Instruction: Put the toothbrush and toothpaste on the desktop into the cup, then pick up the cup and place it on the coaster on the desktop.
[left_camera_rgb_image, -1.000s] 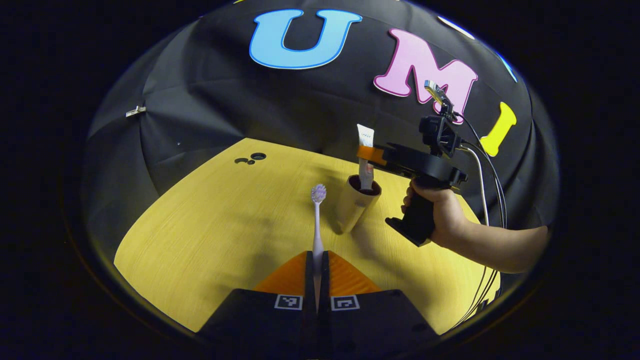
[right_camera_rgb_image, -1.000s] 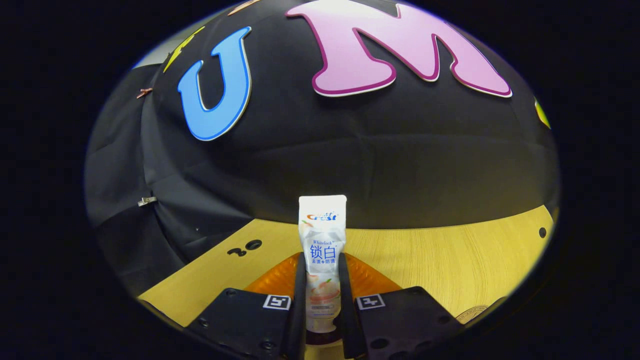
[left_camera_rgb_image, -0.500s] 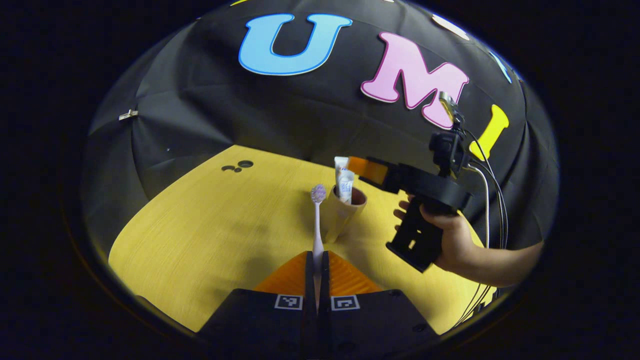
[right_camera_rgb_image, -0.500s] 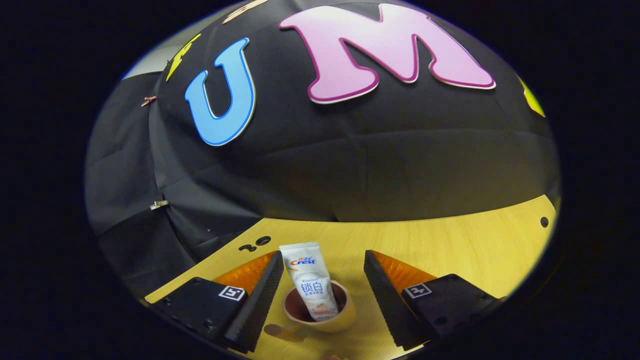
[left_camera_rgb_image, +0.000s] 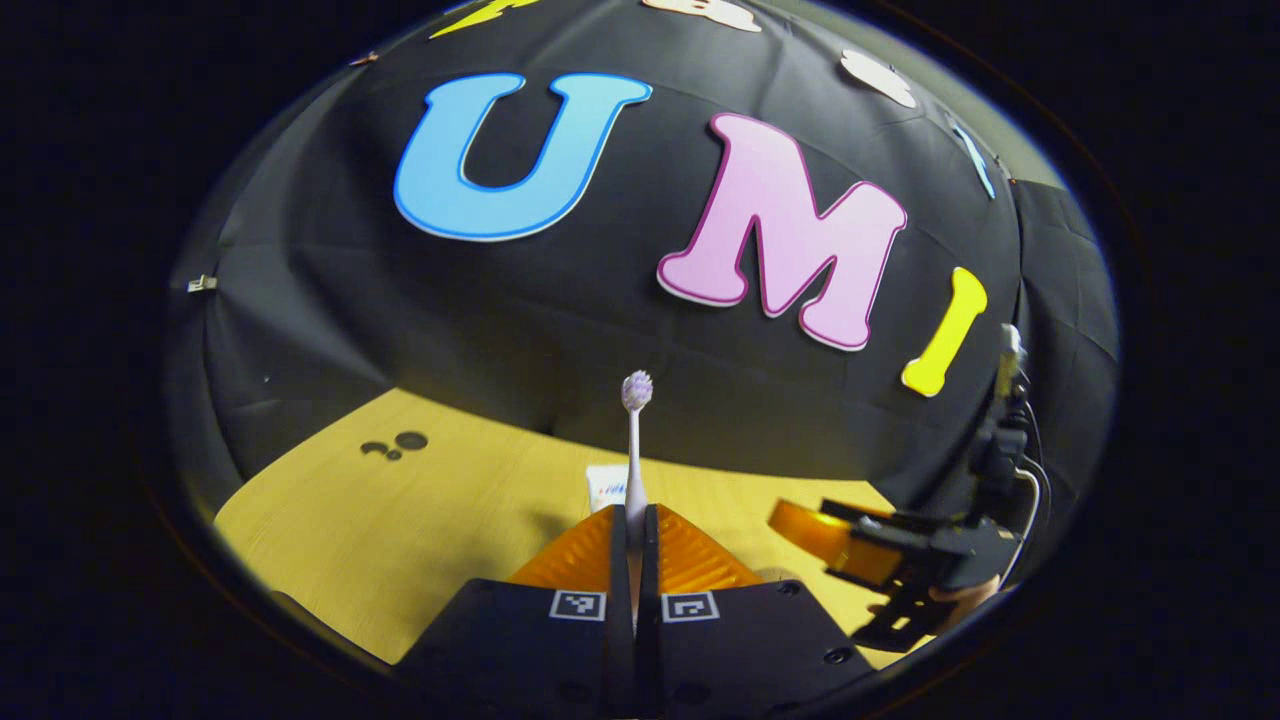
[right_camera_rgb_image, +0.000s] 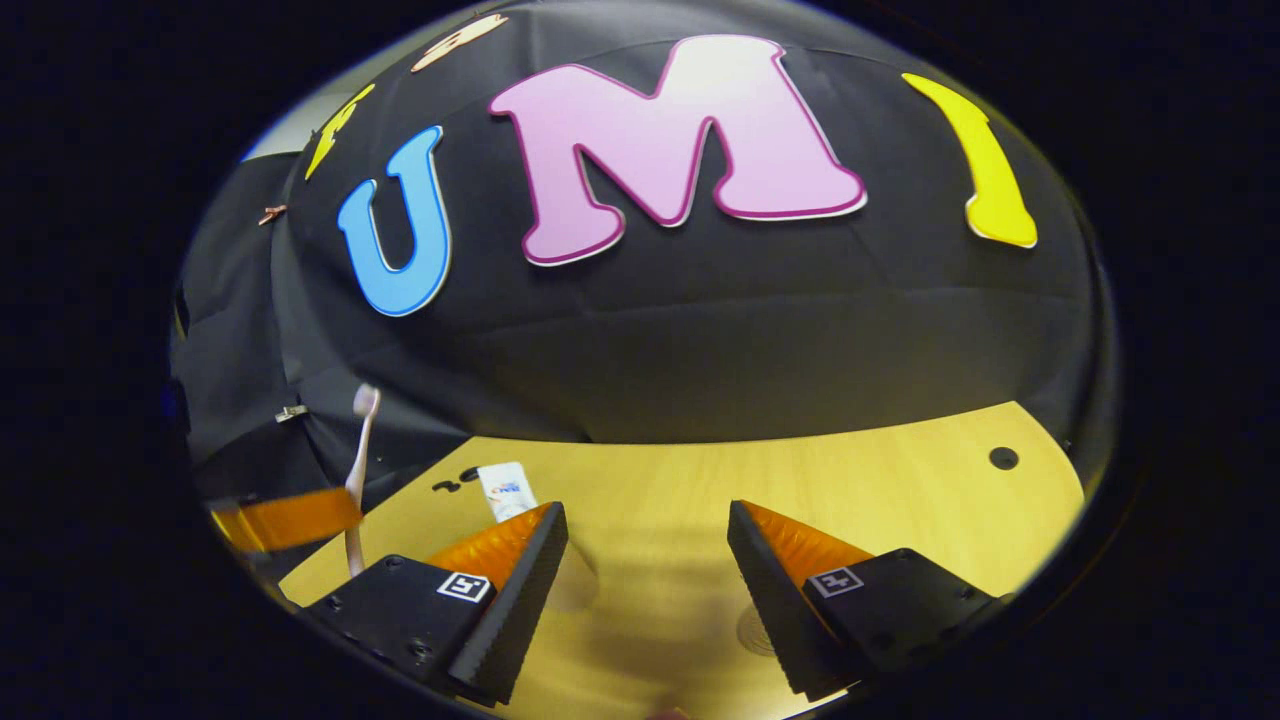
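Observation:
My left gripper (left_camera_rgb_image: 632, 512) is shut on the handle of a white toothbrush (left_camera_rgb_image: 634, 440), which stands upright with its bristled head on top. Just behind the left gripper's fingers pokes up the top of the white toothpaste tube (left_camera_rgb_image: 604, 486). In the right gripper view the tube (right_camera_rgb_image: 503, 490) rises behind my right gripper's own left finger; the pale cup (right_camera_rgb_image: 577, 582) beneath it is a blur. My right gripper (right_camera_rgb_image: 648, 560) is open with nothing between its fingers. The toothbrush (right_camera_rgb_image: 360, 450) and the left gripper (right_camera_rgb_image: 290, 520) show at the far left. A faint round coaster (right_camera_rgb_image: 752, 630) lies by its right finger.
The yellow wooden table (right_camera_rgb_image: 900, 480) has small cable holes at the back left (left_camera_rgb_image: 400, 442) and back right (right_camera_rgb_image: 1003, 458). In the left gripper view the right gripper (left_camera_rgb_image: 835, 532), a hand and trailing cables sit low at the right edge.
The right gripper opened and let the toothpaste drop into the cup, then drew away to the right. The left gripper moved in close to the cup with the toothbrush and tilted upward.

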